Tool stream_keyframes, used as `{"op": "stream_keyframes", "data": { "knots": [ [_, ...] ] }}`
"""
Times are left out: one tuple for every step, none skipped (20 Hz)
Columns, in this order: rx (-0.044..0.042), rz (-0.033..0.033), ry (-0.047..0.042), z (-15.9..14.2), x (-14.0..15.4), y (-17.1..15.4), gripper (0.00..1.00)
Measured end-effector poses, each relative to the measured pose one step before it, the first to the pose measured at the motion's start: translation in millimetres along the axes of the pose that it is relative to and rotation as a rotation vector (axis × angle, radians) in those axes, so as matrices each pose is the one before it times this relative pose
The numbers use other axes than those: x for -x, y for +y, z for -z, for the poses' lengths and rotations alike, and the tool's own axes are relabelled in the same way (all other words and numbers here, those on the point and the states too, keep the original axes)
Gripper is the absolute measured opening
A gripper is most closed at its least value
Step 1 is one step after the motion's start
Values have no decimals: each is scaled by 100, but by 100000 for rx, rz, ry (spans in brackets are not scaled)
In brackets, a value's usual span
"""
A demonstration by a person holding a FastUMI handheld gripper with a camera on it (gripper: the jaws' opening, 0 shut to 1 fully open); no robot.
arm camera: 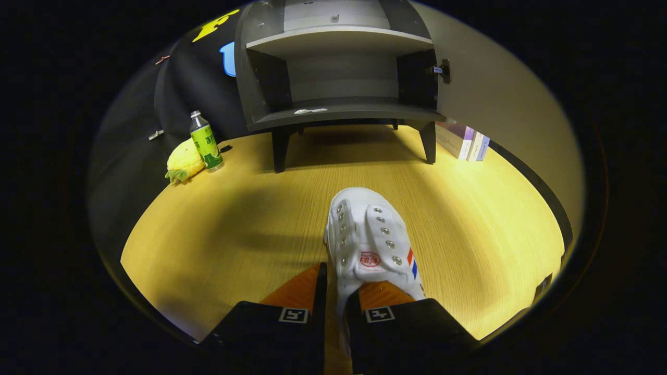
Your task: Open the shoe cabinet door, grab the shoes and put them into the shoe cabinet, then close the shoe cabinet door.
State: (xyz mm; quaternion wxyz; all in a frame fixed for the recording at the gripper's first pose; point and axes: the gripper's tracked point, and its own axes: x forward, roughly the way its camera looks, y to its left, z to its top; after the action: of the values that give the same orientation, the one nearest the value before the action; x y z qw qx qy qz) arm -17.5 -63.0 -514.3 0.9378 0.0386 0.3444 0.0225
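The wooden floor point(219, 229) spreads wide and bare around everything, and the shoe cabinet point(341, 78) stands at its far side on short dark legs. The cabinet door point(500, 104) is swung fully open to the cabinet's right, so the two shelves inside are exposed. A small pale scrap lies on the front of the lower shelf.

The gripper point(333, 291) is held low and level over the floor, aimed straight at the cabinet's open front, well short of it. Its two fingers are drawn close together and both press on the collar at the heel end of the white shoe point(367, 234), one finger outside the collar and one inside the opening. The shoe's long axis runs along the fingers, toe pointing away toward the cabinet, heel at the fingertips. Its laceless eyelet flaps face up, and a red and blue stripe marks the side nearer the door. Whether the sole touches the floor I cannot tell.

To the cabinet's right, some books point(464, 140) stand against the wall, just beside its right leg. To the cabinet's left, near the booth wall, a green bottle point(205, 141) stands upright, with a yellow plush toy point(183, 162) lying touching it.
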Motion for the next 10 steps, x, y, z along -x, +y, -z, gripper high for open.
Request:
{"op": "stream_keyframes", "data": {
  "knots": [
    [-207,151,-655,-129,-279,-19,24],
    [-266,407,-619,-127,-157,-25,22],
    [-188,-2,-268,-85,-109,-46,21],
    [6,-118,192,-25,-97,66,19],
    [-36,-117,198,28,-98,25,18],
    [281,111,176,4,-13,-31,18],
    [561,19,178,-13,64,-47,19],
    [849,428,-70,1413,-1359,-187,18],
    [1,483,115,-1135,2421,253,12],
    [502,443,34,-336,-1377,-42,5]
  ]
}}
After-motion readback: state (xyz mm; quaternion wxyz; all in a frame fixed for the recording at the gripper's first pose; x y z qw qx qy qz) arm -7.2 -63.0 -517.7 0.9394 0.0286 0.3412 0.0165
